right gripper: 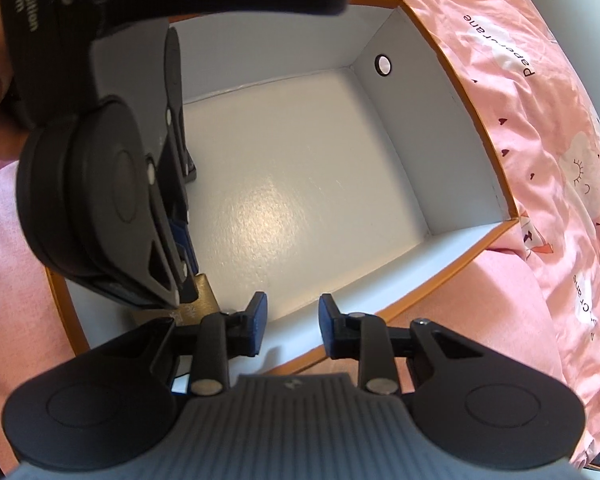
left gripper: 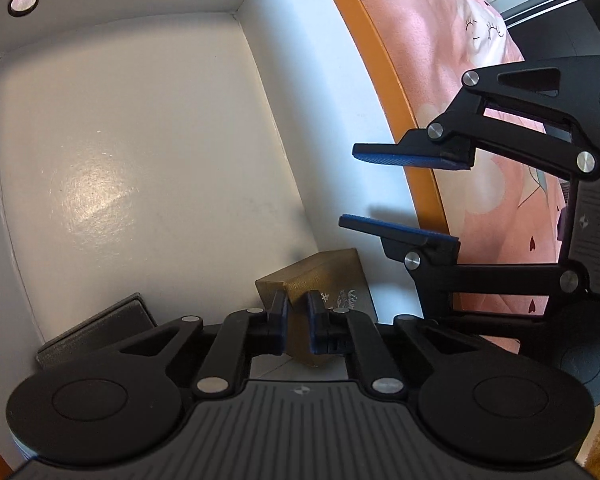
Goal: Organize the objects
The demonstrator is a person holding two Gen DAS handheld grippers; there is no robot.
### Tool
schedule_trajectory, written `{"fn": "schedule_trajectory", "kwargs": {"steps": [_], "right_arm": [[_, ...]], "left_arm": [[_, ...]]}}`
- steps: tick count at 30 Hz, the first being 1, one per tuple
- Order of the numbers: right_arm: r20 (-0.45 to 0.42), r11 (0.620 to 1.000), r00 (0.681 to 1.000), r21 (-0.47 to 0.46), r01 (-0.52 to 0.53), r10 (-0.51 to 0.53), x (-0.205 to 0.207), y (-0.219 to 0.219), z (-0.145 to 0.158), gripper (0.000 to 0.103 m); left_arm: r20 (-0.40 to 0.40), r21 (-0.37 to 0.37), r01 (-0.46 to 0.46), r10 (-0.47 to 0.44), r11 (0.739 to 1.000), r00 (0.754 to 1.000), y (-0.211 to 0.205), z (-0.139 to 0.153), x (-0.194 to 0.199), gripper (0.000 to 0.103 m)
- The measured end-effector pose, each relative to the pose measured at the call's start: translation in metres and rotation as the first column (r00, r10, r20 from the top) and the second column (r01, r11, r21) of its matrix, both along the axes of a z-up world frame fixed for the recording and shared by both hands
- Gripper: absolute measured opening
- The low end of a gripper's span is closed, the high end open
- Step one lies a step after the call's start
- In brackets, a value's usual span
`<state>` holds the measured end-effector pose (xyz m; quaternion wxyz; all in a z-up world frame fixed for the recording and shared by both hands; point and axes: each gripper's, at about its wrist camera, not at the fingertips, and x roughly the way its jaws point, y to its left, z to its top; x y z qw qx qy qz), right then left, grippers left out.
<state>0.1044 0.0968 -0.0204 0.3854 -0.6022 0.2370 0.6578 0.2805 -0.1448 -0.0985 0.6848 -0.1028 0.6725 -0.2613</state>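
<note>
Open cardboard box (right gripper: 476, 132), orange outside and white inside; small gold-coloured block (left gripper: 320, 276) with white motifs; pink printed bedsheet (right gripper: 540, 80).

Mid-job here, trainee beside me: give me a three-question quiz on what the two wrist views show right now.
1. True or false: the left gripper is closed on the gold box.
2. Where does the gold box sit? A) in a corner of the orange box, B) on the pink bedding, C) between the right gripper's fingers.
3. Fill in: the right gripper is ____ and holds nothing.

Key
1. True: its pads press the box on both sides.
2. A: it rests on the white floor, near the wall.
3. Open: its fingers stand apart over the box's near wall.
</note>
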Motion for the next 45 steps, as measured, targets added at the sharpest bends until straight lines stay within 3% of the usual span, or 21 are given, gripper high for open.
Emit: {"fn": "schedule_trajectory", "kwargs": {"steps": [6,11,14,17,21,23,27,29,33,39,45], "right_arm": [[-0.029,1.0,1.0,-0.029,0.008,-0.009,-0.003,-0.002,-0.003,0.028],[-0.043,0.998,0.999,-0.06,0.024,-0.027,-0.009,0.0,-0.009,0.027],[-0.044,0.997,0.999,-0.07,0.024,-0.028,-0.015,0.0,-0.013,0.025],[-0.062,0.996,0.998,-0.086,0.02,-0.026,-0.007,0.01,-0.04,0.023],[-0.063,0.992,0.998,-0.126,-0.009,0.001,-0.012,0.006,-0.047,0.012],[-0.067,0.99,0.998,-0.144,-0.015,0.005,-0.013,0.004,-0.048,0.008],[-0.04,0.993,0.999,-0.118,0.028,-0.033,-0.015,0.007,-0.045,0.011],[-0.075,0.996,0.995,-0.073,0.052,-0.058,-0.018,0.011,-0.036,0.012],[-0.17,0.997,0.984,-0.077,0.033,-0.046,-0.038,0.017,-0.03,0.012],[-0.172,0.987,0.984,-0.158,0.024,-0.052,-0.06,0.032,-0.06,0.012],[-0.237,0.977,0.965,-0.204,0.062,-0.111,-0.062,0.039,-0.063,0.011]], "left_arm": [[-0.038,-0.002,0.046,-0.046,0.999,0.998,-0.001,-0.001,-0.001,0.01],[-0.032,-0.027,0.029,-0.03,0.999,0.999,0.005,0.001,0.002,0.011],[0.025,-0.025,0.034,-0.033,0.999,0.999,0.016,0.019,0.001,0.012],[0.099,-0.019,0.034,-0.032,0.999,0.995,0.032,0.042,-0.001,0.012],[0.204,-0.01,0.015,-0.013,1.0,0.979,0.054,0.076,-0.006,0.012],[0.247,-0.006,-0.009,0.011,1.0,0.969,0.069,0.089,-0.009,0.012],[0.306,-0.009,-0.084,0.083,0.996,0.948,0.095,0.102,-0.016,0.013],[0.343,-0.006,-0.13,0.124,0.991,0.931,0.098,0.105,-0.019,0.013],[0.401,-0.023,-0.208,0.199,0.978,0.894,0.113,0.116,-0.028,0.013],[0.395,-0.049,-0.278,0.275,0.959,0.877,0.142,0.116,-0.05,0.013],[0.347,-0.042,-0.342,0.335,0.939,0.876,0.169,0.099,-0.064,0.013]]}}
